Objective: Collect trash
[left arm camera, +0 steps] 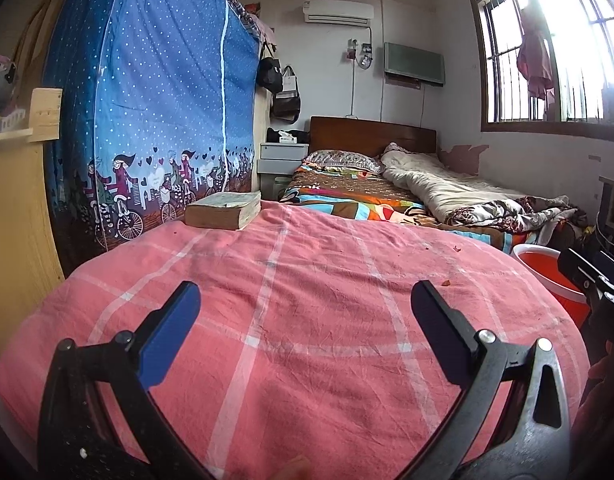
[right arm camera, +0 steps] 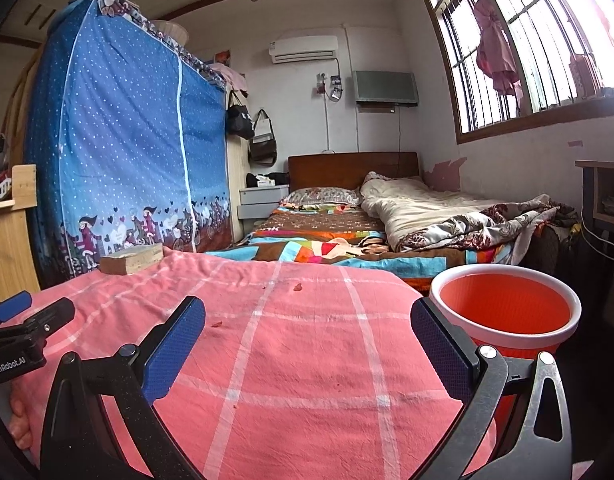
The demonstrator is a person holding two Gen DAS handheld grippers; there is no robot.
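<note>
Through the left wrist camera I see my left gripper (left arm camera: 305, 308) with its jaws spread wide and nothing between them, hanging over a pink checked cloth (left arm camera: 307, 300). A thick old book (left arm camera: 223, 210) lies at the cloth's far left edge. Small reddish scraps (left arm camera: 447, 282) sit on the cloth just beyond my right-hand finger, with another further out toward the far right edge. Past the cloth's right side stands an orange bucket (left arm camera: 547, 276) with a white rim; only part of it shows, and the part of its inside I can see looks bare. The other tool cuts in front of it at the frame's right edge.

Through the right wrist camera my right gripper (right arm camera: 307, 320) is likewise wide open and empty above the same cloth. The bucket (right arm camera: 507, 300) is close, just beyond the right-hand finger and beside the cloth's edge. I look down into it and see only ribbed orange wall, no contents. Scraps (right arm camera: 297, 287) lie on the cloth ahead between the fingers, and one more (right arm camera: 217, 323) is near the left-hand finger. The left gripper's blue tip (right arm camera: 11, 306) shows at the far left.
</note>
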